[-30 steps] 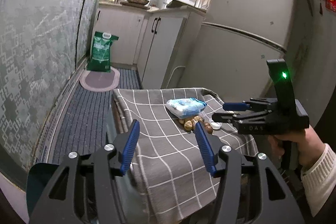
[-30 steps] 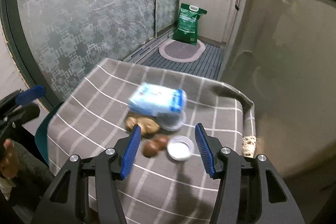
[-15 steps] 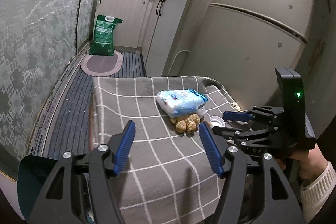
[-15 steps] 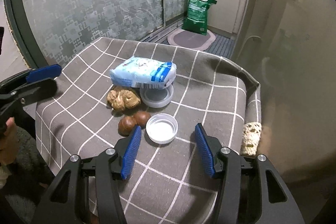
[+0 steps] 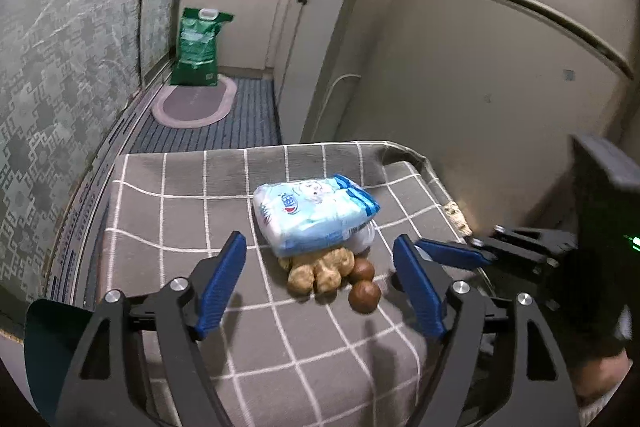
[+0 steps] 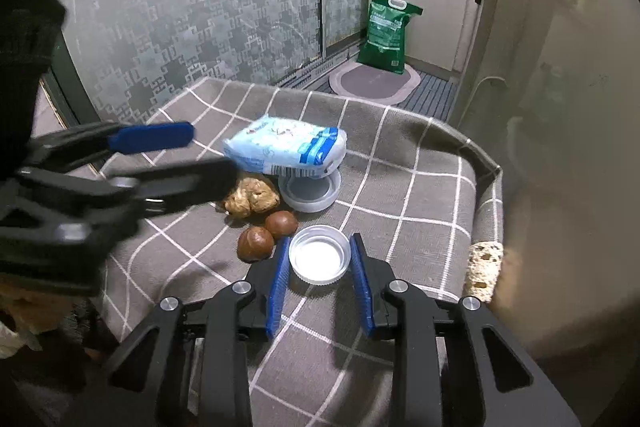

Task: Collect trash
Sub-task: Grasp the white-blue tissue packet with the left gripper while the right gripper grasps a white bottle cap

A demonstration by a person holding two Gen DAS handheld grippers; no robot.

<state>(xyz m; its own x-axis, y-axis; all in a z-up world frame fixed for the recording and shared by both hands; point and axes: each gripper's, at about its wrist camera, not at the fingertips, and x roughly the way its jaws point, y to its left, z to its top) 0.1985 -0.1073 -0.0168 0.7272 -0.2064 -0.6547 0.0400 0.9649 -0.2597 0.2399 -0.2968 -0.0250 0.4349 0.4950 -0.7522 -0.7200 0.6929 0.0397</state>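
On the grey checked tablecloth (image 6: 420, 187) lie a blue-white tissue pack (image 6: 286, 147), a clear plastic lid (image 6: 310, 193) under it, walnut shells (image 6: 252, 197), two round brown nuts (image 6: 266, 233) and a white bottle cap (image 6: 319, 259). My right gripper (image 6: 318, 281) has its jaws close on either side of the white cap, touching or nearly touching it. My left gripper (image 5: 320, 283) is open, hovering just in front of the walnut shells (image 5: 320, 271) and nuts (image 5: 362, 287); the tissue pack (image 5: 314, 213) lies behind them.
A fridge (image 5: 500, 87) stands right beside the table. Patterned glass doors (image 6: 180, 7) are on the left. A green bag (image 5: 198, 47) and an oval mat (image 5: 192, 103) are on the floor beyond. A teal bin edge (image 5: 48, 339) shows at lower left.
Both grippers moved forward toward the trash. My right gripper narrowed its jaws around the white cap. My left gripper came closer to the walnuts, still open.
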